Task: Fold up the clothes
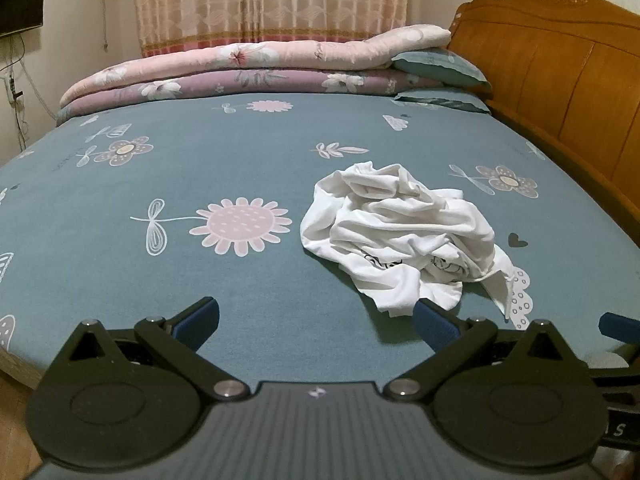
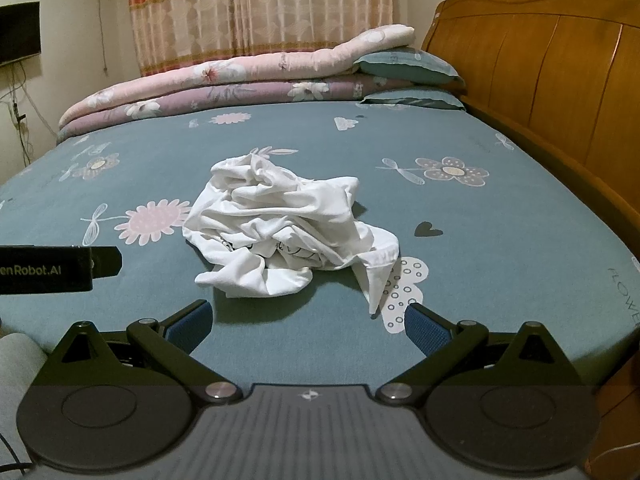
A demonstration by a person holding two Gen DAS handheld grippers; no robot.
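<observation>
Closest to me, both grippers hang over the near edge of the bed, side by side. The left gripper [image 1: 316,322] has its blue-padded fingers spread wide with nothing between them, and the tip of its right pad sits just at the nearest flap of cloth; whether it touches I cannot tell. The right gripper [image 2: 308,322] is spread just as wide and holds nothing, its pads clear of the fabric. Just beyond them lies the white garment [image 1: 396,236] [image 2: 288,232], a crumpled heap with dark printed lines showing in its folds, resting on the teal bedsheet [image 1: 200,176] [image 2: 500,220] patterned with pink and grey flowers. One loose corner of the garment trails toward the right gripper, over a white dotted cloud print. Farther back, folded pink and purple quilts [image 1: 240,68] [image 2: 224,80] are stacked along the far side of the bed, with teal pillows [image 1: 440,65] [image 2: 408,65] at their right end against the wooden headboard [image 1: 560,64] [image 2: 540,60]. Behind all that hangs a patterned curtain [image 1: 272,0] [image 2: 260,8].
</observation>
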